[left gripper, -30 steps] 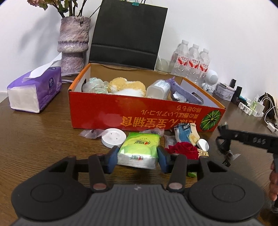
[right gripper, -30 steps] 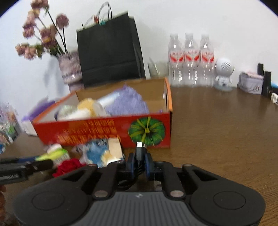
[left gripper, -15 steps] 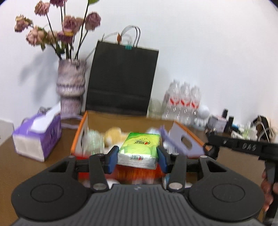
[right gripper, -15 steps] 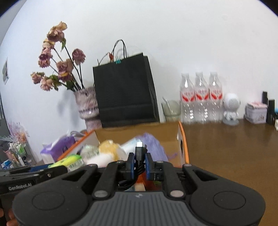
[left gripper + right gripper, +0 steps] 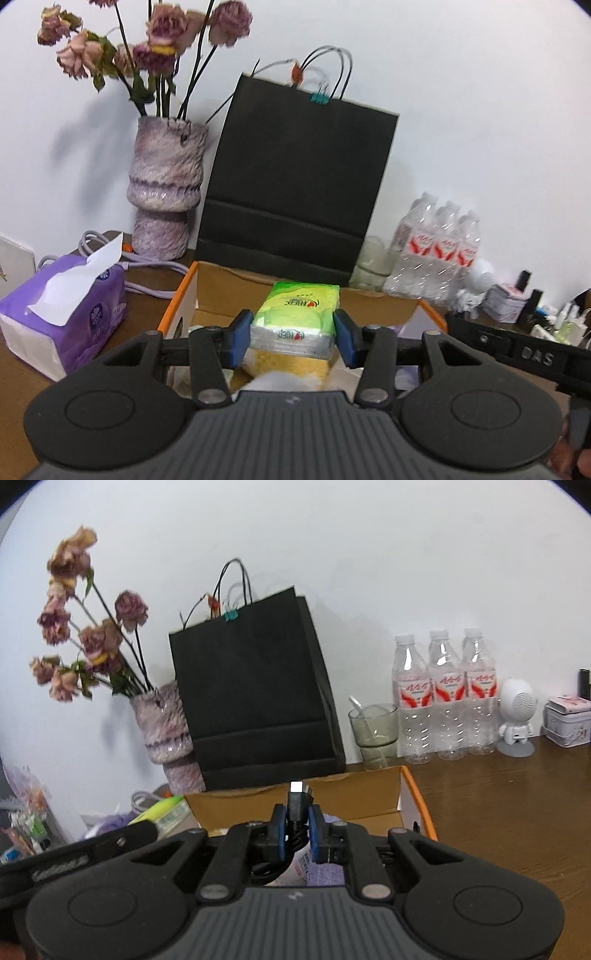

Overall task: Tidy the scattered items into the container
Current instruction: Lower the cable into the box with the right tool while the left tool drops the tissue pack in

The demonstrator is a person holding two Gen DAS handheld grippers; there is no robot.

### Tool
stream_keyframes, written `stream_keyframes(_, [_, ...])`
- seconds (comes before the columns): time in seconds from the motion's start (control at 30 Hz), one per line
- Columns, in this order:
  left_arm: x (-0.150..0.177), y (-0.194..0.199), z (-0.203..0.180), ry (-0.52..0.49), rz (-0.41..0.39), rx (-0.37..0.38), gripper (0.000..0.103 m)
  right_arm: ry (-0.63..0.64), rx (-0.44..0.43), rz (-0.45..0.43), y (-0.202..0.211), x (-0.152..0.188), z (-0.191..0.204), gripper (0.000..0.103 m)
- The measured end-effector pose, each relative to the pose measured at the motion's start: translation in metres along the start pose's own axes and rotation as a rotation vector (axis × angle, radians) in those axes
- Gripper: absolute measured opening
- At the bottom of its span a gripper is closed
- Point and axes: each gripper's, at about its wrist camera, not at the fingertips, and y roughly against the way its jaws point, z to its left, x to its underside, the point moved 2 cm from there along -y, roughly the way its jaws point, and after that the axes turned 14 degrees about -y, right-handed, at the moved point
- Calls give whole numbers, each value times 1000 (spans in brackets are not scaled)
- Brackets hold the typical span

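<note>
My left gripper (image 5: 292,338) is shut on a green tissue pack (image 5: 295,317) and holds it over the open orange cardboard box (image 5: 177,299). A yellow and white sponge (image 5: 288,365) lies in the box below the pack. My right gripper (image 5: 295,827) is shut on a black USB cable (image 5: 296,801), with the plug sticking up between the fingers, above the box's right end (image 5: 413,794). A white bottle and purple cloth (image 5: 325,871) show in the box under it. The green pack also shows in the right wrist view (image 5: 162,808).
A black paper bag (image 5: 295,192) and a purple vase of dried flowers (image 5: 166,192) stand behind the box. A purple tissue box (image 5: 62,314) sits at the left. Water bottles (image 5: 443,698), a glass (image 5: 373,734), a white figure (image 5: 515,716) and a tin (image 5: 567,720) stand at the right.
Both grippers have lifted their items from the table in front of the box and carried them up and forward over the open box.
</note>
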Motion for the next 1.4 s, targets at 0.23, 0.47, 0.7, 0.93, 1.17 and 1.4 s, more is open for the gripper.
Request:
stream_keyframes(0.23, [9, -14, -2, -21, 45, -12, 48, -34, 24, 31, -12, 2, -16, 11])
stream_keyframes(0.47, [9, -14, -2, -22, 42, -14, 48, -16, 32, 35, -12, 4, -15, 11])
stream_keyframes(0.7, [11, -18, -4, -52, 87, -56, 103, -32, 37, 64, -15, 3, -18, 44])
stream_keyframes(0.93, [6, -9, -10, -99, 60, -118, 103, -11, 83, 62, -14, -3, -17, 103])
stream_keyframes(1.17, [6, -11, -4, -66, 73, -135, 103, -16, 81, 55, -11, -5, -21, 103])
stream_keyframes(1.4, [7, -11, -5, -72, 75, -132, 103, -1, 79, 63, -9, -3, -18, 103])
